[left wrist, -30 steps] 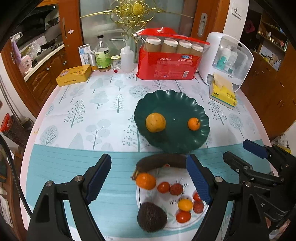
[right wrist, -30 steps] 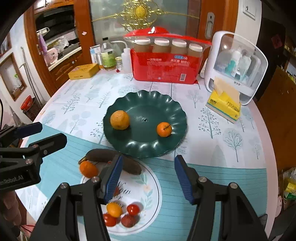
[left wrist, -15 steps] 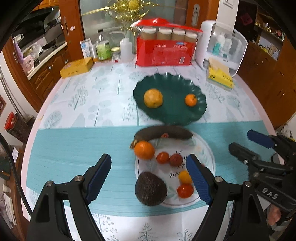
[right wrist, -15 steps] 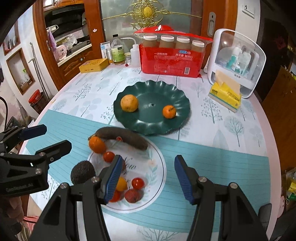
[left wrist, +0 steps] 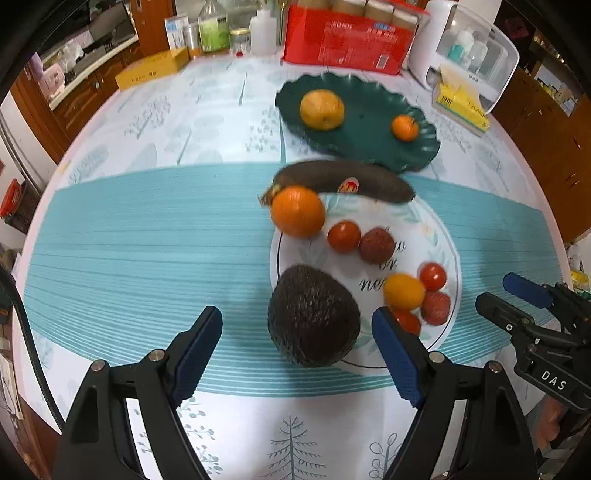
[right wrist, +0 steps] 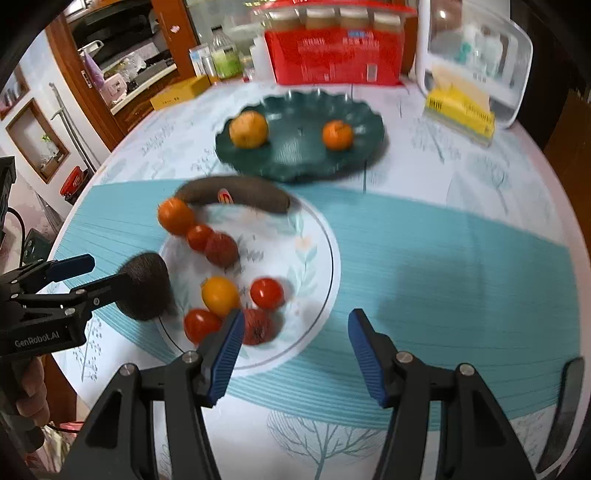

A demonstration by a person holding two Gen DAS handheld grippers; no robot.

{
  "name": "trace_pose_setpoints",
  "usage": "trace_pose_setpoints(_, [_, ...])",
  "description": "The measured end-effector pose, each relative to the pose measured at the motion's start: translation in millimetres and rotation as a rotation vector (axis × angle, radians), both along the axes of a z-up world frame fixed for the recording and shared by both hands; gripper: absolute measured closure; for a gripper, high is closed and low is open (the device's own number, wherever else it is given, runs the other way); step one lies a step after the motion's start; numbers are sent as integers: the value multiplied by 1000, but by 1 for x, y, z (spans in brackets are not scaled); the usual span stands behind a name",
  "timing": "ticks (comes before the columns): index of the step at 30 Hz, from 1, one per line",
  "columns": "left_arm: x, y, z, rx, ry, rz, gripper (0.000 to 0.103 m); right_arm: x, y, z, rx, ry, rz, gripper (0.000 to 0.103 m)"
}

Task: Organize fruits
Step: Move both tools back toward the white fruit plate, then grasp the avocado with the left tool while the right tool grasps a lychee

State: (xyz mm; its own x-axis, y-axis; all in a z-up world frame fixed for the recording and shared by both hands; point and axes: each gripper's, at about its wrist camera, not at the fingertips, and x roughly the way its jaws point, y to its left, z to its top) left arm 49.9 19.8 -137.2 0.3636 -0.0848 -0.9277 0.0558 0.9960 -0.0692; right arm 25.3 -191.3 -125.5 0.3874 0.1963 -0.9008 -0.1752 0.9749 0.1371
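Above the white plate (left wrist: 448,254), left gripper (left wrist: 297,345) gapes wide around the avocado (left wrist: 313,315); right gripper (right wrist: 295,349) half-open, empty. Risk: nudged avocado rolls off the rim.

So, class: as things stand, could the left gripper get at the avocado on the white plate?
Probably yes. The left gripper is open with nothing in it, and the avocado sits just ahead between its fingers, at the near edge of the white plate. Nothing lies in between.

A home dining room: wooden cabinets (left wrist: 85,99) at ten o'clock, bottles (left wrist: 212,26) at twelve, tree-print tabletop (left wrist: 166,122).
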Motion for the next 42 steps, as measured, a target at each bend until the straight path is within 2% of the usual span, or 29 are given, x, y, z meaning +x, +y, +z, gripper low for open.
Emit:
trace_pose_setpoints(5, [2, -2, -16, -2, 27, -3, 21, -2, 2, -21, 11, 47, -6, 45])
trace_pose_setpoints(19, [12, -7, -36, -36, 63, 1, 21, 5, 19, -45, 91, 99, 26, 47])
trace_pose_setpoints(21, [12, -7, -38, -41, 67, 0, 21, 7, 21, -44, 96, 85, 32, 50])
trace_pose_setpoints(23, [12, -8, -40, -45, 72, -2, 24, 9, 23, -45, 109, 82, 43, 58])
trace_pose_setpoints(25, [12, -7, -42, -50, 74, -5, 33, 10, 26, -46, 119, 90, 57, 72])
trace_pose_setpoints(27, [12, -8, -42, -58, 76, -12, 42, 11, 30, -46, 103, 83, 62, 72])
trace_pose_setpoints(34, [11, -8, -42, -55, 84, -15, 42, 10, 34, -44, 81, 87, 71, 73])
trace_pose_setpoints(42, [1, -8, -34, -74, 112, -30, 43, 4, 37, -21, 52, 44, 86, 73])
